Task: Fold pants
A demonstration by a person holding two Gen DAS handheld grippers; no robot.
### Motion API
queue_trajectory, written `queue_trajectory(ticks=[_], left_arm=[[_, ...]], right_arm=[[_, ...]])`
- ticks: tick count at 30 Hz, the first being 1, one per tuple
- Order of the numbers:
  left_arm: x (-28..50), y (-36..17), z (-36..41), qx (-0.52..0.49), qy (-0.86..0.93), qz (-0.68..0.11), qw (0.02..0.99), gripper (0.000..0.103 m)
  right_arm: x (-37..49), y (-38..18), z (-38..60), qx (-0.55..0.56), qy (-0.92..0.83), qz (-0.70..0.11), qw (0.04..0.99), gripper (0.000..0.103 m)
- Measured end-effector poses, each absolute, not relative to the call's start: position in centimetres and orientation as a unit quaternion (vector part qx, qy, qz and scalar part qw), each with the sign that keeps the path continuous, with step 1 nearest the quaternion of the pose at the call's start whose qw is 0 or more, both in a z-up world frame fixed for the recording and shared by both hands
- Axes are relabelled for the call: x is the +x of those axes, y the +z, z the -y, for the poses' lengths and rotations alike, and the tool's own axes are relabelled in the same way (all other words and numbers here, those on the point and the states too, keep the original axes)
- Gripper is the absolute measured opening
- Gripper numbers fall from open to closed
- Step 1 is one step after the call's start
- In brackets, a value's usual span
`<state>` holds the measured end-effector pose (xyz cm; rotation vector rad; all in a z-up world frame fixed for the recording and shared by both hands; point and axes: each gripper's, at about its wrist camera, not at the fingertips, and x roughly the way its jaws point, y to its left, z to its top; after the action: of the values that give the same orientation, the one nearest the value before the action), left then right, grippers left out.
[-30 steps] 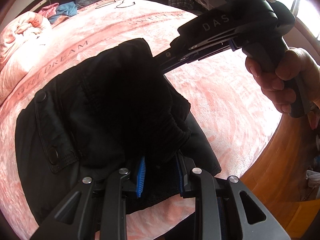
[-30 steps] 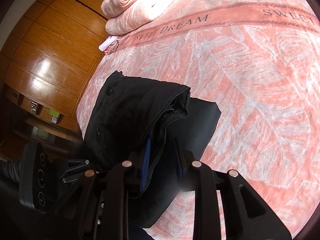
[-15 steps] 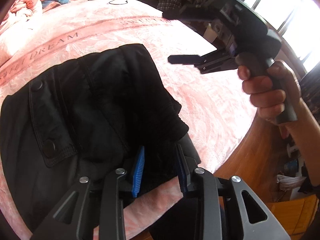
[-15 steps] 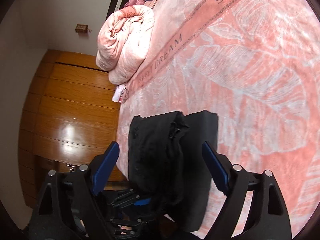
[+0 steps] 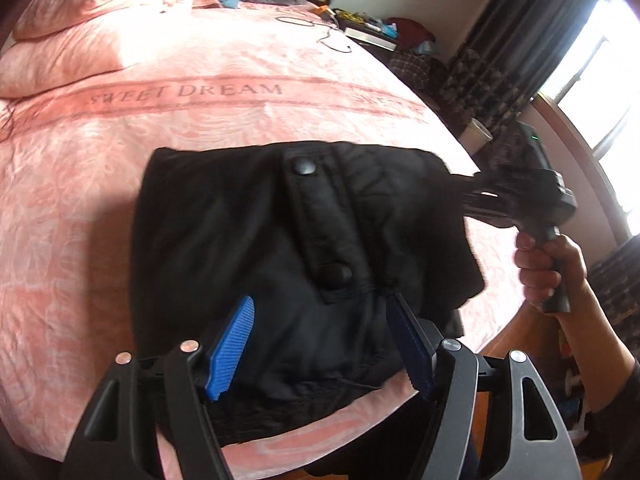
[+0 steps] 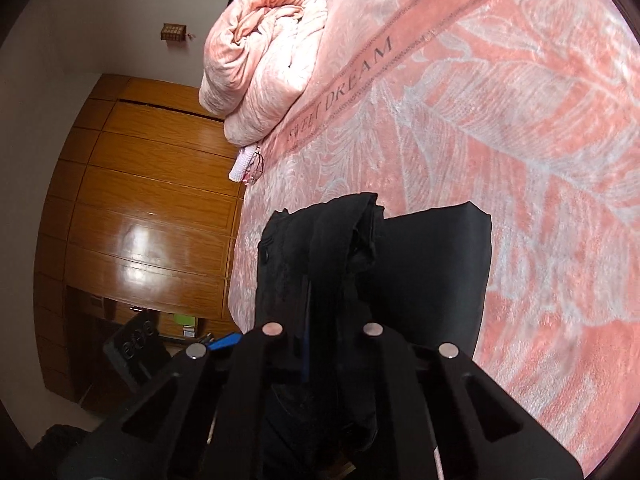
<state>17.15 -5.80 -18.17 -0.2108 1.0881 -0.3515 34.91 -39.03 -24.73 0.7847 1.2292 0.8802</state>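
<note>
pink bedspread with folded black pants, both grippers at the bundle

left wrist view. pink bedspread [image 5: 120, 184], leaf-patterned, with a darker band lettered "sweet dream", covers the bed. rolled pink quilt [image 5: 80, 28] at the far left end. dark curtains [image 5: 504, 60] and a bright window at the right; cluttered furniture beyond the bed's far edge. black pants [image 5: 280, 248] lie in a folded bundle near the bed's front edge, one flap with two snap buttons on top. left gripper [image 5: 320, 340]: jaws apart, blue pads [image 5: 232, 348] hovering over the near edge of the bundle, nothing between them. right gripper [image 5: 472, 192] reaches in from the right, its tips lost in the bundle's far right corner; right hand [image 5: 548, 264] wraps the handle.

right wrist view. bedspread [image 6: 520, 120] fills the right side; rolled quilt [image 6: 260, 52] at top; wooden wardrobe panels [image 6: 140, 220] at the left. pants [image 6: 400, 264] lie at the bed's edge, a thick layered fold standing over a flat panel. right gripper [image 6: 322, 320]: jaws drawn close together, clamped on the thick fold, a blue pad edge showing against the cloth. part of the left gripper [image 6: 224, 340] shows at lower left, beside the bundle.
</note>
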Motion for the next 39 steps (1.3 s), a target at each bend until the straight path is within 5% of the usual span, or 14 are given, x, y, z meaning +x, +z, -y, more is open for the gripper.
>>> queue_trajectory(ticks=[6,12,17,20,22,23,26,28,29,30,31,36,39], left_arm=[[18.1,-20.6,1.8,-0.107,-0.127,-0.533,0.83,0.069],[18.3,-22.0,1.5,-0.108,-0.118,-0.545,0.823,0.072],[18.3,-22.0,2.2,-0.111,-0.124,-0.541,0.824,0.078],[18.3,-22.2,2.5,-0.099,-0.123,-0.541,0.826,0.082],[18.2,-22.2,2.5,-0.1,-0.121,-0.541,0.826,0.083],[18.4,-22.4,2.4,-0.103,-0.12,-0.542,0.825,0.083],[18.6,-22.5,2.4,-0.106,-0.117,-0.544,0.824,0.083],[18.5,-22.5,2.6,-0.104,-0.116,-0.544,0.825,0.084],[18.6,-22.6,2.6,-0.104,-0.116,-0.544,0.825,0.084],[18.9,-22.8,2.3,-0.105,-0.116,-0.544,0.825,0.084],[18.9,-22.8,2.3,-0.106,-0.116,-0.544,0.825,0.084],[18.8,-23.0,2.3,-0.103,-0.115,-0.543,0.825,0.084],[18.9,-22.9,2.5,-0.104,-0.11,-0.544,0.825,0.086]], right_arm=[[34.4,-29.1,42.0,0.384,0.319,-0.579,0.645,0.01],[32.9,-27.8,42.7,0.405,0.318,-0.559,0.65,0.059],[28.2,-26.8,43.2,0.394,0.322,-0.563,0.651,0.067],[27.0,-27.0,42.7,0.39,0.316,-0.57,0.651,0.064],[26.9,-27.2,42.5,0.369,0.294,-0.586,0.659,0.041],[26.9,-27.1,42.6,0.364,0.288,-0.586,0.664,0.019],[26.6,-26.7,43.6,0.352,0.272,-0.584,0.679,0.006],[26.2,-26.7,44.2,0.362,0.264,-0.58,0.68,0.011],[25.9,-26.9,44.5,0.37,0.257,-0.582,0.677,0.025],[25.4,-27.0,44.9,0.375,0.25,-0.584,0.675,0.064],[24.9,-27.1,45.0,0.379,0.245,-0.581,0.678,0.074],[24.2,-27.8,43.1,0.416,0.287,-0.566,0.651,0.066],[24.8,-28.6,41.1,0.388,0.277,-0.589,0.652,0.038]])
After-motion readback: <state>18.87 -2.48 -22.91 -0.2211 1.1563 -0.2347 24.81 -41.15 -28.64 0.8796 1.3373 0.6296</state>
